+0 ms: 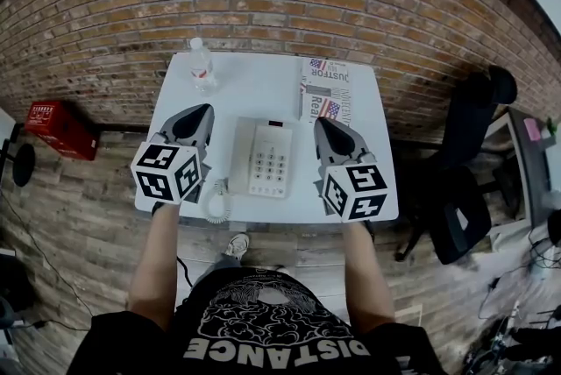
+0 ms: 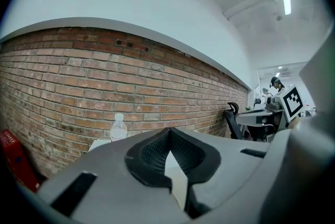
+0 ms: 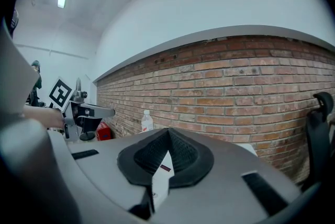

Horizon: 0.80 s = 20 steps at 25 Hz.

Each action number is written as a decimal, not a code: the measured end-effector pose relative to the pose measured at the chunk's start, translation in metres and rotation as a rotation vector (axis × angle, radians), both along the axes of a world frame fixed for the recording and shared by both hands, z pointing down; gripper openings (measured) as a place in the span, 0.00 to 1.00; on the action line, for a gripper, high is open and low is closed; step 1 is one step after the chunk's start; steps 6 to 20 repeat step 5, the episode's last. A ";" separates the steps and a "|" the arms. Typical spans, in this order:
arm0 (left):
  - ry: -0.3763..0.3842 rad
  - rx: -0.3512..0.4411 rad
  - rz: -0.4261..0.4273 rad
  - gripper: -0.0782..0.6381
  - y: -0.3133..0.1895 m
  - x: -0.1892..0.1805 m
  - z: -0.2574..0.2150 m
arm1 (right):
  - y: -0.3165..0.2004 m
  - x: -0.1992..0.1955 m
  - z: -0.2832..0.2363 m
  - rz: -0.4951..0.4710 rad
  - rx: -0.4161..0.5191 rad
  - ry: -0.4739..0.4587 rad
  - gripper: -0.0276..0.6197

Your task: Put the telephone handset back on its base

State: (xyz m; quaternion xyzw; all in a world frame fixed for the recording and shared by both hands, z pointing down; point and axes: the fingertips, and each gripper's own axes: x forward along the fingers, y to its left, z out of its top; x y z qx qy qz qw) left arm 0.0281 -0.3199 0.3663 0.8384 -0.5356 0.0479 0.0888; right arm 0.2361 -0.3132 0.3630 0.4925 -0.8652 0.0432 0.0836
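Observation:
A cream telephone base (image 1: 270, 159) with a keypad lies in the middle of the white table (image 1: 254, 84). Its handset (image 1: 238, 156) rests along the base's left side, and the coiled cord (image 1: 216, 205) hangs off the table's front edge. My left gripper (image 1: 203, 110) hovers just left of the phone, shut with nothing in it. My right gripper (image 1: 323, 123) hovers just right of the phone, also shut and empty. In the left gripper view the gripper (image 2: 169, 131) has its pads meeting at the tip. The right gripper view shows the same of that gripper (image 3: 168, 131). The phone is hidden in both gripper views.
A clear water bottle (image 1: 202, 65) stands at the table's back left, seen also as a bottle (image 2: 118, 127) and a bottle (image 3: 147, 121). A newspaper (image 1: 325, 88) lies at the back right. A brick wall runs behind; a black chair (image 1: 465, 180) sits right, a red crate (image 1: 60, 128) left.

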 end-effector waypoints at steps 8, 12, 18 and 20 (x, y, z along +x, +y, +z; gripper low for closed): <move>-0.008 -0.001 0.010 0.12 0.000 0.002 0.000 | 0.000 -0.003 0.000 -0.003 -0.003 -0.008 0.04; -0.008 -0.001 0.010 0.12 0.000 0.002 0.000 | 0.000 -0.003 0.000 -0.003 -0.003 -0.008 0.04; -0.008 -0.001 0.010 0.12 0.000 0.002 0.000 | 0.000 -0.003 0.000 -0.003 -0.003 -0.008 0.04; -0.008 -0.001 0.010 0.12 0.000 0.002 0.000 | 0.000 -0.003 0.000 -0.003 -0.003 -0.008 0.04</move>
